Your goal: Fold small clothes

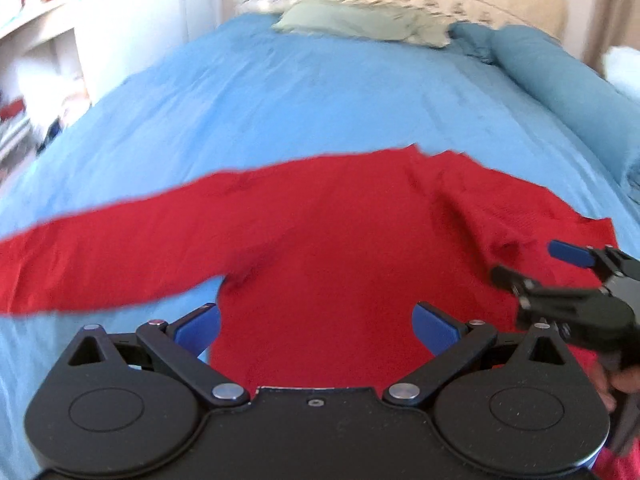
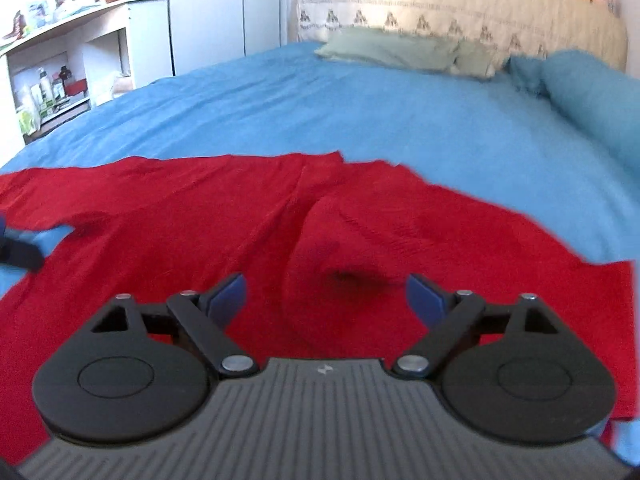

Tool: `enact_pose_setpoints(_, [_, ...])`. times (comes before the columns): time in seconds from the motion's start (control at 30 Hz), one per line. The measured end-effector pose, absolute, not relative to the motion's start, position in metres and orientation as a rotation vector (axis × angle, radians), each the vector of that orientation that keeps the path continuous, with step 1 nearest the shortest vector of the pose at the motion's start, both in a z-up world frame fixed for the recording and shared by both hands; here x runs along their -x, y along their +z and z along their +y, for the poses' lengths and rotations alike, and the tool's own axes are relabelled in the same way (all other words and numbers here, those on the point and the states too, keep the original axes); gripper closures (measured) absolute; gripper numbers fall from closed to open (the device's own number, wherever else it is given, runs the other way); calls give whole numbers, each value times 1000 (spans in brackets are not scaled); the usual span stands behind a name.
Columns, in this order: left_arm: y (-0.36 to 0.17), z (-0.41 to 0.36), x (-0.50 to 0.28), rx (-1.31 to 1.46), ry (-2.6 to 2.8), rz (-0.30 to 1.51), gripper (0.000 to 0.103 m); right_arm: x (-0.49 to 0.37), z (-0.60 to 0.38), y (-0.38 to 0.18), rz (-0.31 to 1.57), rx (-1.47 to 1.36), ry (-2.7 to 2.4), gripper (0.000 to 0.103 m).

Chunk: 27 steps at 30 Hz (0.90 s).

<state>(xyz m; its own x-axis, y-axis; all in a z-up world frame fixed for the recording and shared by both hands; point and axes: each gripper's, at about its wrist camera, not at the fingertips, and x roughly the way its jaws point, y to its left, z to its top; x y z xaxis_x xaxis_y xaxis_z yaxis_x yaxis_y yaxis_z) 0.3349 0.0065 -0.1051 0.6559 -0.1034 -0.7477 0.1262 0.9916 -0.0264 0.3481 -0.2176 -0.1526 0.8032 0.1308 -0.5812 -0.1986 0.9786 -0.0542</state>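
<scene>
Currently one red sweater (image 1: 320,232) lies on one blue bedsheet (image 1: 280,92), both grippers' fingers apart: left gripper (image 1: 316,324), right gripper (image 2: 325,294).

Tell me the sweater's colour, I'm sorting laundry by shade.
Plain red sweater, no pattern visible; shows best in the right wrist view.

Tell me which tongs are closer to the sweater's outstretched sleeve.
Left. The left tongs hover open by the armpit where the outstretched sleeve meets the red sweater; the right tongs, open, hang over the opposite side.
</scene>
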Motion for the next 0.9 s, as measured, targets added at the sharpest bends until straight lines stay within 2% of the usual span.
enact_pose_setpoints(0.2, [-93,-72,-350,-228,-240,754,0,-298,-260,-139,627,127,124,0])
enact_pose_setpoints(0.37, [-119,-140,-367,-398,-303,677,0,-268,-293,-141,639,34,95,0])
enact_pose_setpoints(0.67, [-182,-197,-388,-619,-321,603,17,-254,-315,-164,664,-116,90,0])
enact_pose_setpoints(0.77, [-192,-206,-381,-687,-301,519,25,-251,-315,-167,651,-120,93,0])
enact_pose_setpoints(0.8, [-192,-208,-380,-698,-298,501,35,-250,-315,-168,644,-119,95,0])
enact_pose_setpoints(0.83, [-193,-208,-380,-701,-297,491,52,-252,-314,-168,640,-118,96,0])
enact_pose_setpoints(0.87, [-193,-209,-381,-701,-300,488,61,-250,-314,-169,638,-118,98,0])
enact_pose_setpoints(0.9, [-193,-207,-384,-701,-300,486,75,-249,-314,-170,637,-116,98,0])
